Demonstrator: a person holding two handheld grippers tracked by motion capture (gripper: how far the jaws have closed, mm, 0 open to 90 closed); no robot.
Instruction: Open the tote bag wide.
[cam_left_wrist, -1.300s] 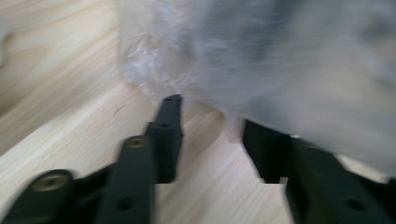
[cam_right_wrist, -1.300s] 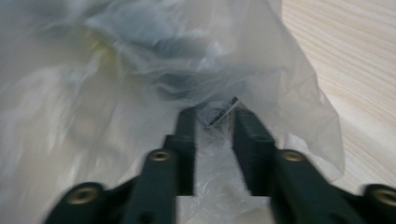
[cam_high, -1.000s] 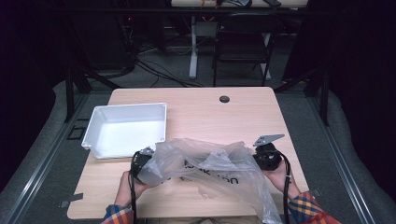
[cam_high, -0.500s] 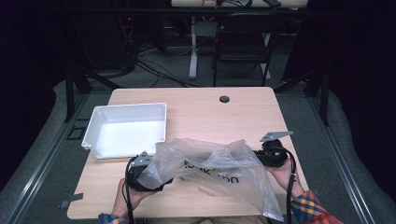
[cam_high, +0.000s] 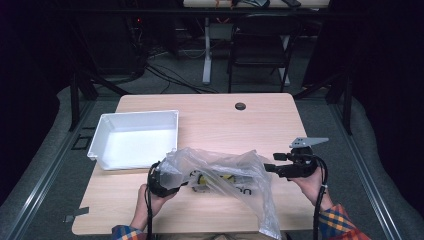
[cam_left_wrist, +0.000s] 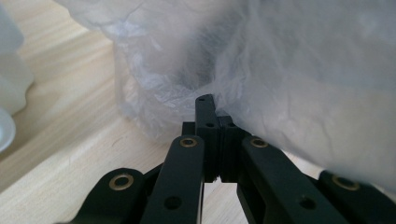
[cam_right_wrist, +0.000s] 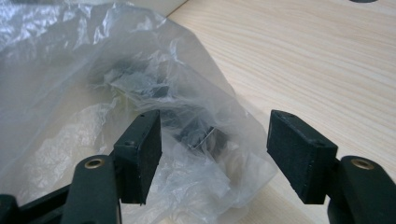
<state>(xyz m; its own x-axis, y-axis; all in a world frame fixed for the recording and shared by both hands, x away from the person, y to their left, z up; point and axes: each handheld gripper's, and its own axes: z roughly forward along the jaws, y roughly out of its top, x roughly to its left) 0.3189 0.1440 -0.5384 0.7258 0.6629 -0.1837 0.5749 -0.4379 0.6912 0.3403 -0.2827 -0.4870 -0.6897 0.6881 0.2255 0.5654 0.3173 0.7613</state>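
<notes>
A crumpled clear plastic bag (cam_high: 220, 172) lies on the wooden table near the front edge, with small dark and yellow items (cam_high: 215, 177) inside it. My left gripper (cam_high: 172, 182) is at the bag's left end. Its jaws have just been closing and now stand shut (cam_left_wrist: 217, 109), with the bag's film (cam_left_wrist: 303, 60) pinched at the tips. My right gripper (cam_high: 270, 167) hovers just off the bag's right end. Its jaws have just been opening and stand open (cam_right_wrist: 212, 140), the bag (cam_right_wrist: 70, 84) lying beyond them untouched. Dark items (cam_right_wrist: 140, 84) show through the film.
A white rectangular tray (cam_high: 132, 117) sits at the table's left, just behind the left gripper. The table (cam_high: 210, 110) has a round cable hole (cam_high: 240, 106) near its far edge. A dark chair (cam_high: 260, 45) and cables stand on the floor beyond.
The right gripper has let go of the bag, opened, and drawn back to the right and up. The left gripper has shut on the bag's left end. The bag's right side has sagged.
</notes>
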